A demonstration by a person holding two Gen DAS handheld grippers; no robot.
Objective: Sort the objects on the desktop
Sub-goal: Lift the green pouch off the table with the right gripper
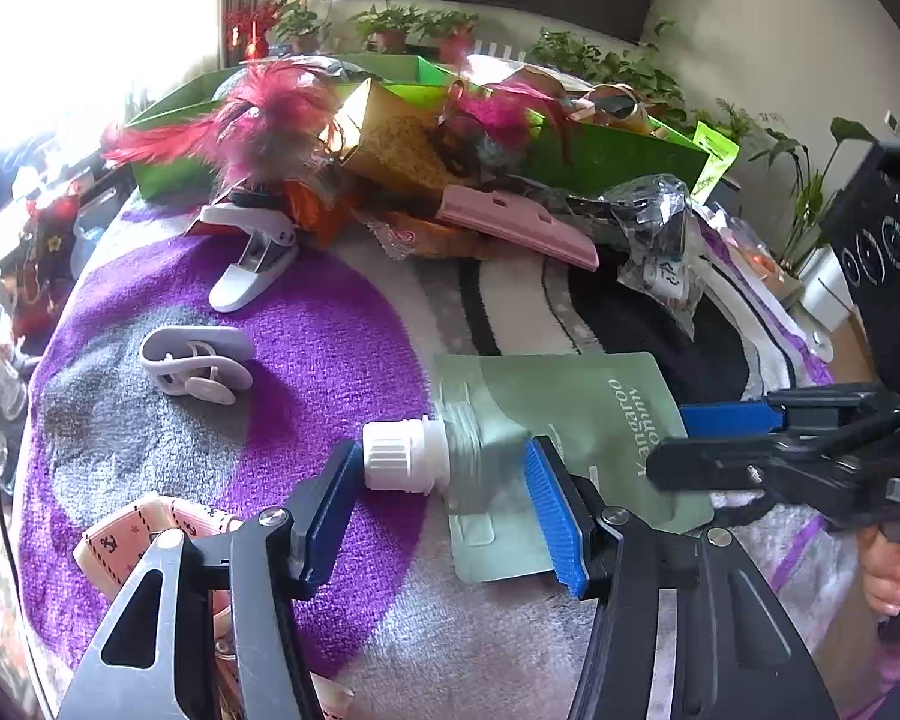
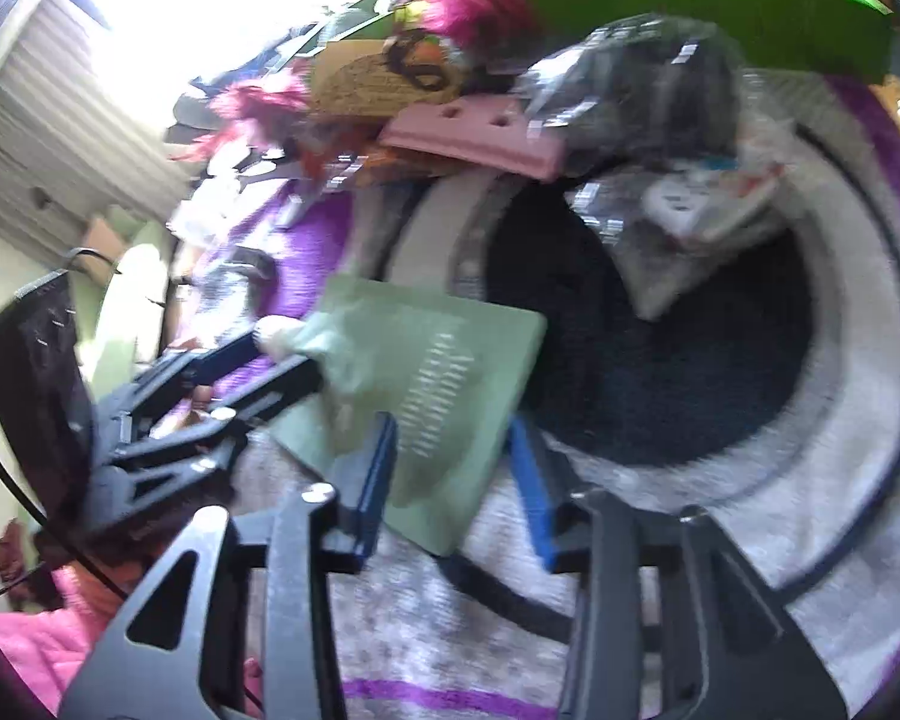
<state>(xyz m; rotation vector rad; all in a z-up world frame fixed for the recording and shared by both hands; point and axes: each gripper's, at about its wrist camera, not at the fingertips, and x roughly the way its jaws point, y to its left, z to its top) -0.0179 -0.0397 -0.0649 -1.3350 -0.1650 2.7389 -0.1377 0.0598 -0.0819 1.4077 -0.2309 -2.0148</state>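
A green spouted pouch (image 1: 576, 420) with a white cap (image 1: 399, 459) lies on the purple and grey rug (image 1: 306, 324). My left gripper (image 1: 444, 516) is open, its blue pads either side of the cap and pouch neck. My right gripper (image 2: 456, 480) is open around the pouch's other end (image 2: 444, 372); it shows at the right in the left wrist view (image 1: 720, 444). The right wrist view is blurred. A white stapler (image 1: 252, 258), a white clip (image 1: 195, 363) and a pink flat piece (image 1: 519, 225) lie further back.
Green boxes (image 1: 618, 156) at the back hold gold packaging and pink feather toys (image 1: 270, 114). A clear bag of dark items (image 1: 654, 240) lies at the right. A patterned ribbon roll (image 1: 126, 540) sits by my left finger. Potted plants stand behind.
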